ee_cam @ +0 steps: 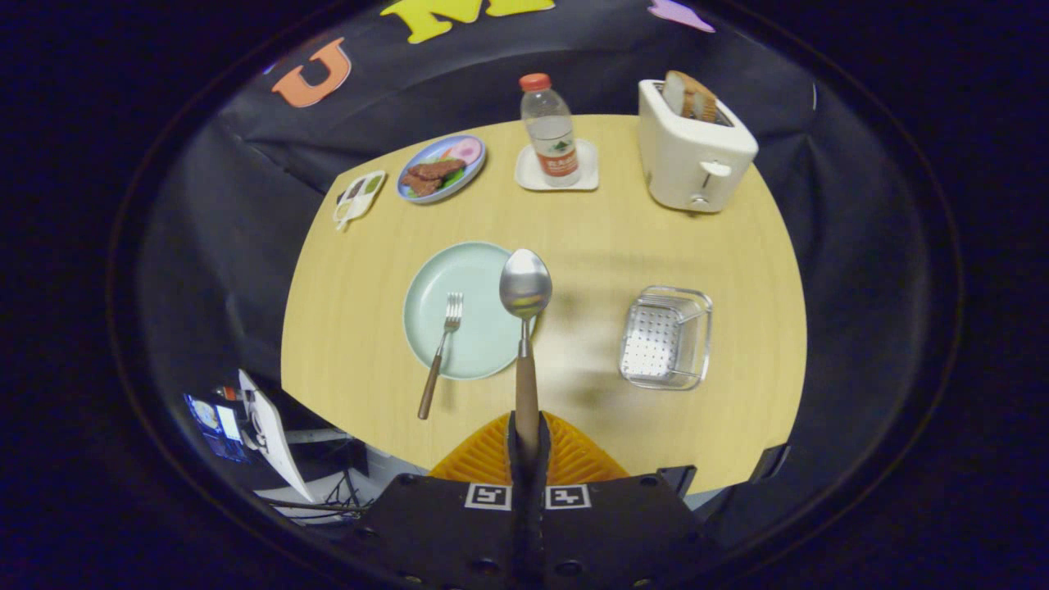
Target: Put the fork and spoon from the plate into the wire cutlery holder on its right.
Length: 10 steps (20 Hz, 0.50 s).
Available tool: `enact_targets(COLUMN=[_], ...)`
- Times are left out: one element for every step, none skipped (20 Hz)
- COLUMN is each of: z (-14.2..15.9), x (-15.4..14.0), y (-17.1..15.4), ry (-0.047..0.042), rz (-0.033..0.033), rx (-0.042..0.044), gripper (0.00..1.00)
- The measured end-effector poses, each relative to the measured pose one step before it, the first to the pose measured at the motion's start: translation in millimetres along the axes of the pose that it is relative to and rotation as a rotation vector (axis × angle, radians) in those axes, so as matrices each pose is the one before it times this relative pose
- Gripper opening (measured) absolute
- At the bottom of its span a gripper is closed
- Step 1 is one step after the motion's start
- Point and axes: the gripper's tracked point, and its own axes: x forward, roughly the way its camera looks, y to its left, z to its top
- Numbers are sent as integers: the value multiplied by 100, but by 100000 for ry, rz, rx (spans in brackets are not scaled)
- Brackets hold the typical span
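My gripper (526,438) is shut on the wooden handle of a spoon (524,315), which sticks out ahead of the fingers with its steel bowl raised over the right rim of a pale green plate (475,270). A fork (440,351) with a wooden handle lies on the plate's left part, its handle hanging over the near rim onto the table. The wire cutlery holder (665,337) stands on the table to the right of the plate, beyond and right of the fingers, with nothing in it.
On the round wooden table (598,238) stand a white toaster (692,147) with bread at the back right, a water bottle (550,131) on a white coaster, a blue plate of food (441,168) and a small white dish (358,197) at the back left.
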Motion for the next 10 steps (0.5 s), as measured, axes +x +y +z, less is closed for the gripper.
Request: enact_targets(z=[-92, -149, -184, -183, -256, -138, -160, -22, -90, -123], x=[-514, -282, -14, 15, 50, 124, 282, 253, 383, 326], y=[-1276, -1363, -1271, -1042, -738, -535, -471, -401, -227, -171], ry=[498, 998, 956, 1259, 1200, 1222, 1325, 1406, 1750, 2088], rz=[-300, -931, -1234, -776, 95, 535, 403, 357, 179, 237], rx=[3324, 2888, 2822, 2649, 2190, 1983, 1815, 1639, 1358, 1763], gripper=[1, 1, 0, 0, 0, 0, 0, 0, 0, 0])
